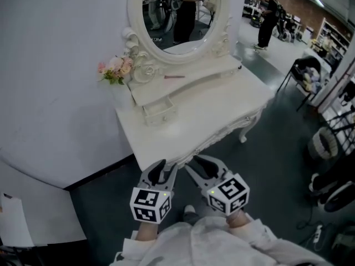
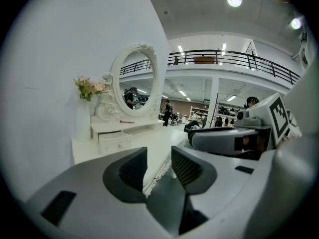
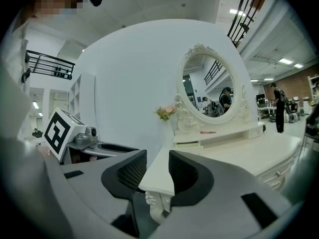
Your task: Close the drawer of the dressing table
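**White wall, white table, drawer ajar**

White wall fills the upper left of the head view, and a white dressing table (image 1: 222,107) stands against it on a dark floor. An oval mirror (image 1: 180,15) in a carved frame rises from the table's raised shelf. Pink flowers (image 1: 115,68) sit at the shelf's left end, and a thin pink item (image 1: 173,76) lies on the shelf.

The small drawer (image 1: 160,111) is under the shelf, left of centre, and juts out from its front over the tabletop.

Both claws are at the bottom centre of the frame, side by side, just short of the table's near edge. The left gripper (image 1: 166,168) has its jaws partly apart with nothing between them, and so does the right gripper (image 1: 201,162). Neither touches the table or the drawer, which is well beyond them. A person (image 1: 269,18) stands at the upper right.
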The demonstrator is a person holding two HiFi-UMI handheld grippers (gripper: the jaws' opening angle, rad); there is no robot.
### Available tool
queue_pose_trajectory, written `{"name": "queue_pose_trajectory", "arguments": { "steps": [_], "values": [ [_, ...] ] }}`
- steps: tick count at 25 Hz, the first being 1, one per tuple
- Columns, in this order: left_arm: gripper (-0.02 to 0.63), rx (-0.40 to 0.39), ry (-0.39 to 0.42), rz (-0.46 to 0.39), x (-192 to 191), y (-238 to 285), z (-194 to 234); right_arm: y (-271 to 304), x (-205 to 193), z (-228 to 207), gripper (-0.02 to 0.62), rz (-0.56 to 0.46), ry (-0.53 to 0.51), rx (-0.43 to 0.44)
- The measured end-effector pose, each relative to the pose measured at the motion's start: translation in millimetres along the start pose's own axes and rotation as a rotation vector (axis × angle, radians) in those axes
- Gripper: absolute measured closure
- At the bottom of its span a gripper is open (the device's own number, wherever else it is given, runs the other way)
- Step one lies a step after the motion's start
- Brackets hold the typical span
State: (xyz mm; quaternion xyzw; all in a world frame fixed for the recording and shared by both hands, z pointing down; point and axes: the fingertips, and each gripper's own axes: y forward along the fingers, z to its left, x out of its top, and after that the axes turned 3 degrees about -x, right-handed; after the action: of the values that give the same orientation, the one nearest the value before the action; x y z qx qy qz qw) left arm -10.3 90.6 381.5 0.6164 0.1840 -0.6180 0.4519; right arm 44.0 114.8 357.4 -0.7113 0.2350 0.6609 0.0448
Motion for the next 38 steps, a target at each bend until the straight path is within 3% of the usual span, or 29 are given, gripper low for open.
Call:
{"name": "queue_pose_trajectory", "arguments": {
  "steps": [6,24,31,38],
  "values": [
    [0.474,0.034,-0.01,-0.001,10.2,29.7,6.9,11.9,6.9,-39.1,0.476,-0.005,0.004,0.018],
    [0.474,0.082,-0.071,0.045,1.8,59.1,37.0,33.0,-9.4,-71.2,0.476,0.046,0.042,0.033],
    [0.474,0.082,-0.097,0.066,4.5,87.1,67.6,71.8,-6.3,-93.8,0.476,0.078,0.04,0.041],
    [0.474,0.089,-0.109,0.027,35.0,127.8,112.9,129.6,14.9,-121.0,0.476,0.091,-0.01,0.064]
  ]
}}
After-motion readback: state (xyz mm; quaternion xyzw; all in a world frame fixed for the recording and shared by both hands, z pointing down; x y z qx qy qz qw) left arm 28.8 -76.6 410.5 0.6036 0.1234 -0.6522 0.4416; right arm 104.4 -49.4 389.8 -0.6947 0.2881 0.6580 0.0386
